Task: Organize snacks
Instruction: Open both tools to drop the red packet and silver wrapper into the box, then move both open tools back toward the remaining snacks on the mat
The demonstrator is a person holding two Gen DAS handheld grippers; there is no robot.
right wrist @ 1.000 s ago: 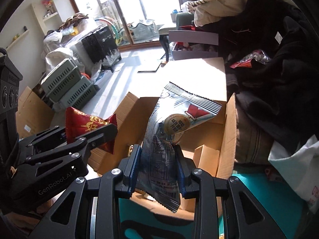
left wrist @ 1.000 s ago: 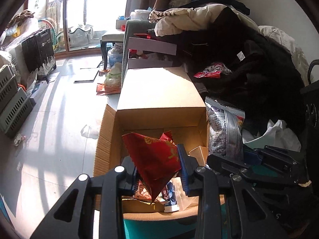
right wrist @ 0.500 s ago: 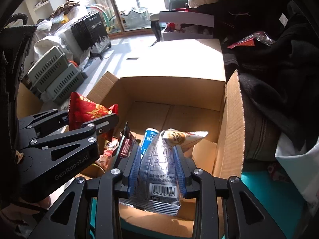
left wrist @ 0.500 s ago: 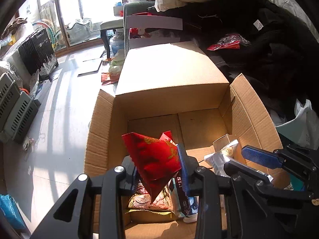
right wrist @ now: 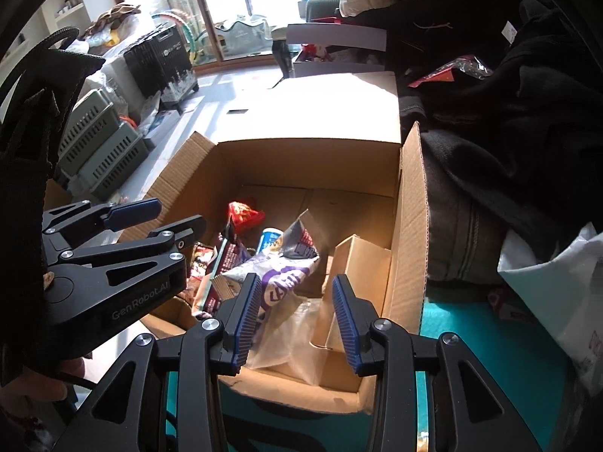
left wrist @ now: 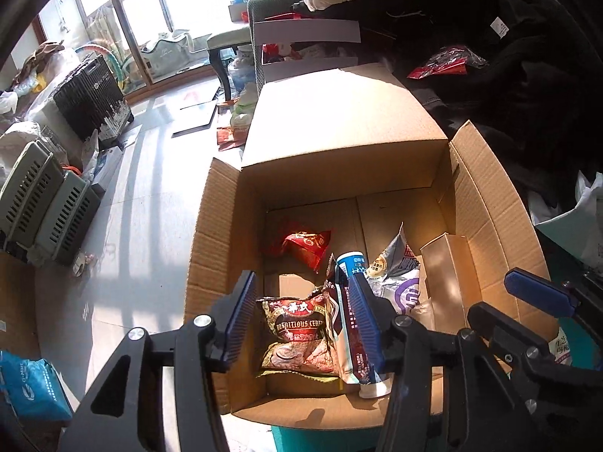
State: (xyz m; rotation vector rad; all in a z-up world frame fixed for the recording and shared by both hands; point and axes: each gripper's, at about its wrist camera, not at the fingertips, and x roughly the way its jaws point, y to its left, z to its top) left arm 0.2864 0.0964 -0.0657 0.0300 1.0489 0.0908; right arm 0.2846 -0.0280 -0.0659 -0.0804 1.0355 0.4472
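Since a second ago: we have let go of both packets, and each one now lies in the cardboard box [left wrist: 341, 158] instead of hanging between our jaws.
Red packet: the red snack bag [left wrist: 306, 244] that sat in our left grip now rests on the box floor near the far wall, in the middle of the left wrist view; in the right wrist view it shows just above centre [right wrist: 244, 215].
Silver packet: the grey-and-purple snack bag [right wrist: 280, 268] that our right grip carried now lies on the heap in the box, just beyond the right pads; in the left wrist view it sits right of centre [left wrist: 395, 267].
Left gripper [left wrist: 297, 318]: its jaws have just been opening and now stand moderately apart with nothing pressed between them; the dark cereal bag [left wrist: 297, 326] seen through the gap lies below in the box, not held.
Right gripper [right wrist: 296, 314]: its jaws have just been opening too, a smaller gap than the left, and they are empty; a clear plastic wrapper [right wrist: 290, 333] lies beneath them.
Other contents: a blue-capped tube [left wrist: 352, 269] and a small inner carton [right wrist: 358, 275] share the box, the carton against the right wall.
Meaning for the task: two more snacks are stowed, so we judge this drop finished.
Left to do: a red foil packet [left wrist: 444, 63] lies on the dark clothing at the upper right, outside the box; it looks like a candidate for the next pick.
Caution: both grippers hang low over the opening, so we would lift clear of the flaps before reaching away.
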